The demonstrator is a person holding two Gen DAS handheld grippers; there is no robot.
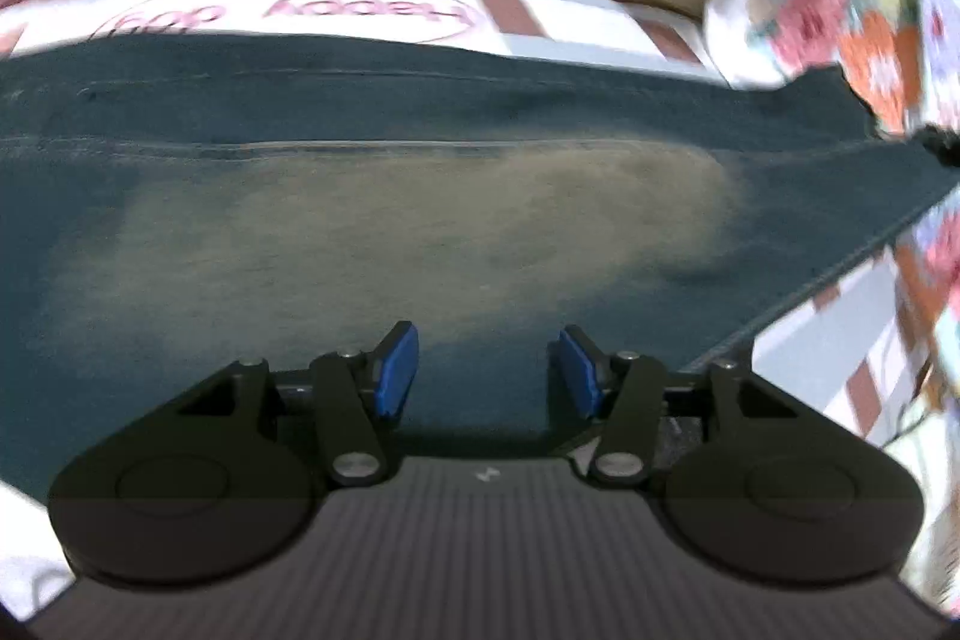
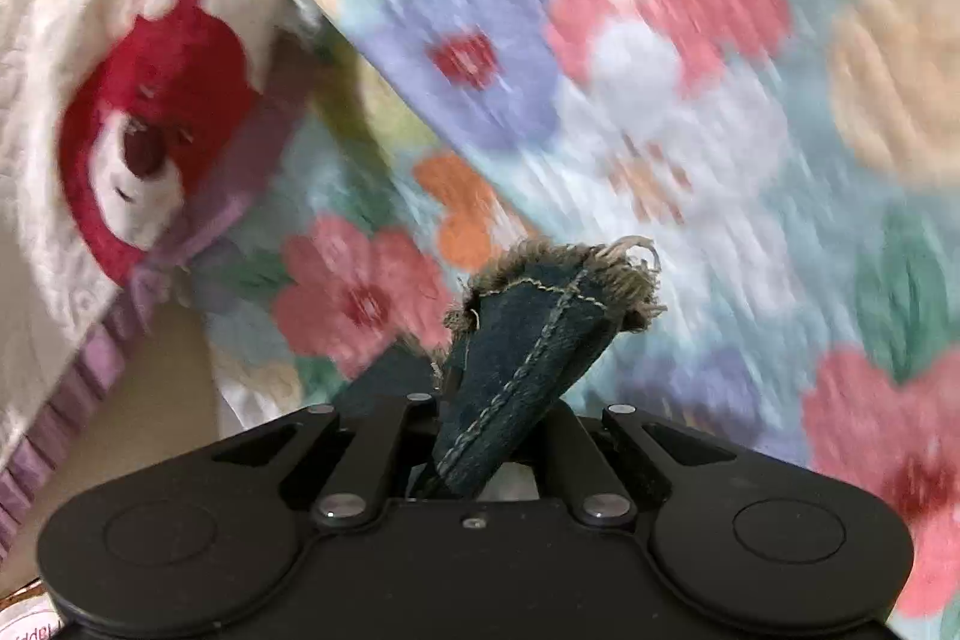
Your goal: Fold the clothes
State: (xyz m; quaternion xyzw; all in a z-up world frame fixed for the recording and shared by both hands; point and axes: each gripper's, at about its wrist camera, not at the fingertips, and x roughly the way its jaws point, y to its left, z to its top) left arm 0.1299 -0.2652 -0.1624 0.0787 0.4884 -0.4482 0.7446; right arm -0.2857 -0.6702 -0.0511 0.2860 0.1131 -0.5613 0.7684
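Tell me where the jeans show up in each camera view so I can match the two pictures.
Left wrist view: the jeans spread across the middle, beyond the open jaws.
Right wrist view: only a frayed hem corner of them at lower centre, pinched in the shut jaws.
Shared landmark: the flowered blanket.

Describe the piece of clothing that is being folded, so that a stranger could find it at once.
On the bed, against the flowered blanket and the white blanket with a red bear, lie dark blue jeans. The right claw is shut on their frayed hem. Only they are plain denim, faded pale in the middle.
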